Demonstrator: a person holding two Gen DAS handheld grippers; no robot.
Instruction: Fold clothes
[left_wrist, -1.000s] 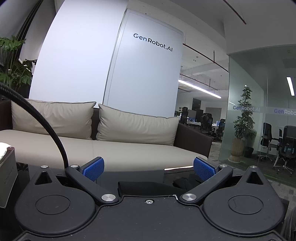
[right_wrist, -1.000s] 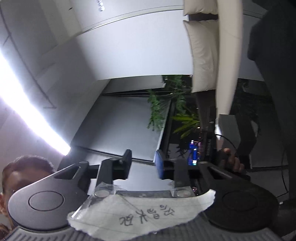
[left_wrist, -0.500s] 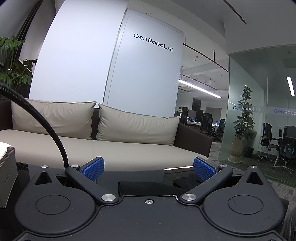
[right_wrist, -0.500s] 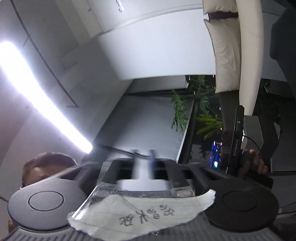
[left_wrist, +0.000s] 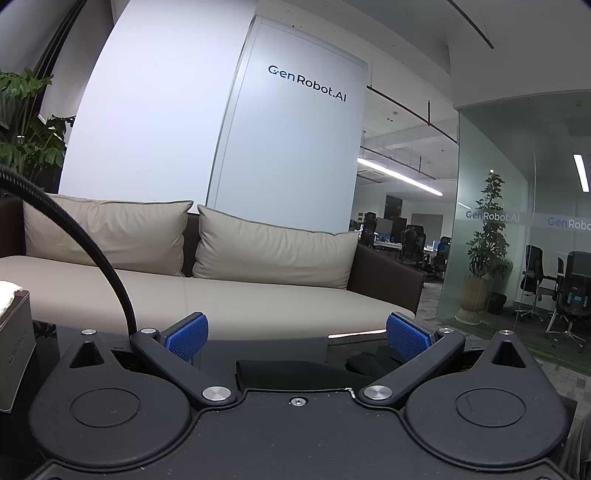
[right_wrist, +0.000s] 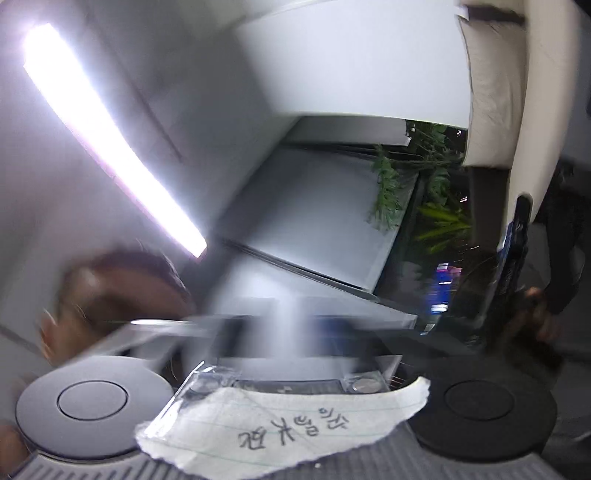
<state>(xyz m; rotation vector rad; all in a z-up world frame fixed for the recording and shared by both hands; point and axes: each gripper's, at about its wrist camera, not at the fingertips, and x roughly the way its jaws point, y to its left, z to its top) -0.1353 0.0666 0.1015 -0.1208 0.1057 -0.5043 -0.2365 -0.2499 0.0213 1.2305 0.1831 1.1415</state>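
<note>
Left wrist view: left hand-held gripper (left_wrist: 297, 334) gapes empty over dark clothes (left_wrist: 295, 373), soft, light; pinch an edge. Right hand-held gripper (right_wrist: 291, 325) blurred, together.

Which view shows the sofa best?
Left wrist: the sofa sits sharp and level, with both cushions and the seat in view. Right wrist shows only a tilted, motion-blurred strip of it along the right edge.
</note>
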